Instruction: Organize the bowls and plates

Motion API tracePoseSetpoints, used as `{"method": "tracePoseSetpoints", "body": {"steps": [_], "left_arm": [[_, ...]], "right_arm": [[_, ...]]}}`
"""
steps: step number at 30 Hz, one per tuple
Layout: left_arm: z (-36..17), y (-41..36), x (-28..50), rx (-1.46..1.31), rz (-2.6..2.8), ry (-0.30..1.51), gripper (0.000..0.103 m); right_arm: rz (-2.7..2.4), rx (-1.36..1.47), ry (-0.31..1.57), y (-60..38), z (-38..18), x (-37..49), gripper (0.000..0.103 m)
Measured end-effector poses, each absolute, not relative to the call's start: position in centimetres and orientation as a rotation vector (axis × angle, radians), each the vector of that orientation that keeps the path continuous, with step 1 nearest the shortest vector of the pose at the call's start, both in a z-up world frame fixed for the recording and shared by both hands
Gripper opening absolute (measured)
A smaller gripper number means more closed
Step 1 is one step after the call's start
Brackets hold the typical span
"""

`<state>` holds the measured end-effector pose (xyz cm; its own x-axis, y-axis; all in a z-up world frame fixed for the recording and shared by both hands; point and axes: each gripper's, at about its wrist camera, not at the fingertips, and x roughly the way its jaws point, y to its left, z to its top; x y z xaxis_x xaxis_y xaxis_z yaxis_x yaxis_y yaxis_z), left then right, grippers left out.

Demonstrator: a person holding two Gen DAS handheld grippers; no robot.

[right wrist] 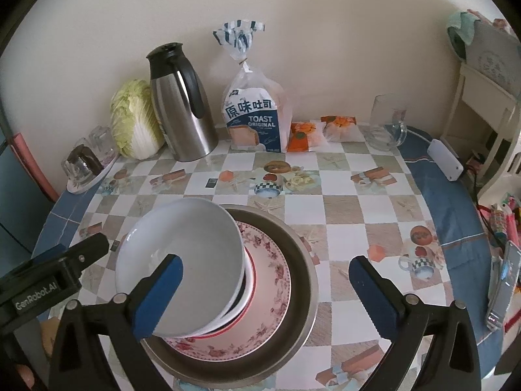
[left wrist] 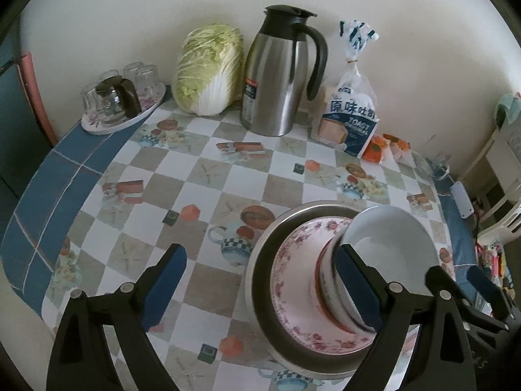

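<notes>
A stack stands on the checked tablecloth: a steel dish (left wrist: 259, 260) (right wrist: 306, 280) at the bottom, a pink floral plate (left wrist: 289, 280) (right wrist: 273, 273) in it, then red-rimmed bowls (left wrist: 325, 280) (right wrist: 249, 280), with a white bowl (left wrist: 390, 244) (right wrist: 182, 241) on top, tilted. My left gripper (left wrist: 260, 283) is open; its right finger (left wrist: 355, 286) is at the bowls' left side, its left finger over bare cloth. My right gripper (right wrist: 267, 267) is open too, with its left finger (right wrist: 162, 290) in front of the white bowl. Neither gripper holds anything.
Along the wall stand a tray of glasses (left wrist: 120, 101), a cabbage (left wrist: 208, 68), a steel jug (left wrist: 276, 75), a toast bag (right wrist: 257, 120), snack packets (right wrist: 306, 135) and a glass mug (right wrist: 387, 123). A phone (right wrist: 503, 286) and a white box (right wrist: 446, 159) lie at the right edge.
</notes>
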<state>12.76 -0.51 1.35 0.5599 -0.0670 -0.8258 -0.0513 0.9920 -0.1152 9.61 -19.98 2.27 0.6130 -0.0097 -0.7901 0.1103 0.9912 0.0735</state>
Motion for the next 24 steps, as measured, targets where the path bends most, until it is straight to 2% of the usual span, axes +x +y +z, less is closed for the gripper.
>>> {"method": "tracePoseSetpoints", "body": {"steps": [15,24], "left_arm": [[0.6,-0.8,9.9,-0.020,0.005,0.972,0.093],[-0.1,-0.9,8.3,0.024,-0.007,1.001,0.093]], "right_arm": [[-0.114,0.141,0.867,-21.0,3.1,5.4,0.103],[-0.123,0.130,0.896,-20.8,1.5,3.3,0.103]]}}
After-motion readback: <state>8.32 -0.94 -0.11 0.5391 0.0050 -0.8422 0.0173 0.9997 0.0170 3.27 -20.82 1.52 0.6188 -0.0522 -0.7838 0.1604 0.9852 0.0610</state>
